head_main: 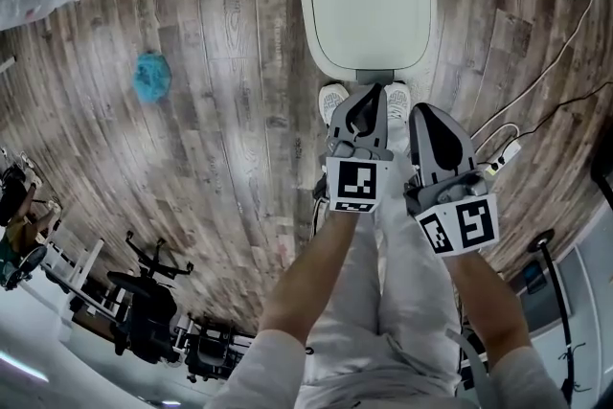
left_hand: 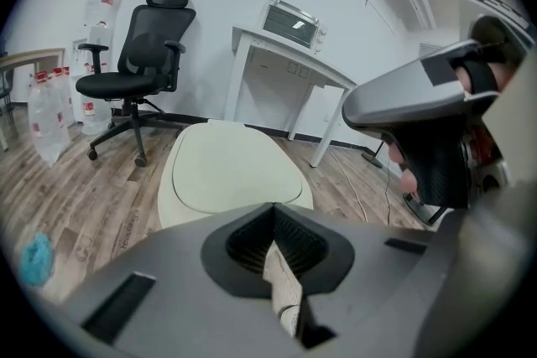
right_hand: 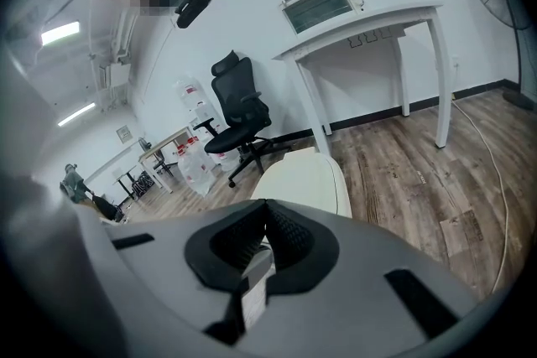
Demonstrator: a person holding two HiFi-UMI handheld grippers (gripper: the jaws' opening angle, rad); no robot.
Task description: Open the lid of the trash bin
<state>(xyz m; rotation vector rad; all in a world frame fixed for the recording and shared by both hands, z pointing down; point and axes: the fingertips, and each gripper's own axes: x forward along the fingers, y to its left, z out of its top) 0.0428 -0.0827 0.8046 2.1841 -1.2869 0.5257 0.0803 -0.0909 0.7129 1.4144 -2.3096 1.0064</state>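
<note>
The white trash bin (head_main: 367, 0) stands on the wood floor straight ahead, its lid down flat; a grey pedal (head_main: 375, 75) sticks out at its near side by the person's shoes (head_main: 333, 101). My left gripper (head_main: 368, 95) hovers just short of the bin's near edge, jaws shut with nothing held. My right gripper (head_main: 422, 112) is beside it on the right, a little further back, also shut and empty. The left gripper view looks over the shut jaws (left_hand: 273, 215) onto the lid (left_hand: 226, 172). The bin (right_hand: 310, 180) sits behind the shut jaws (right_hand: 264, 214) in the right gripper view.
A blue crumpled thing (head_main: 150, 77) lies on the floor to the left. Cables and a power strip (head_main: 503, 156) run on the right. Behind the bin are a black office chair (left_hand: 138, 54), a white table (left_hand: 285, 59) with a toaster oven (left_hand: 292, 23), and water bottles (left_hand: 46, 113).
</note>
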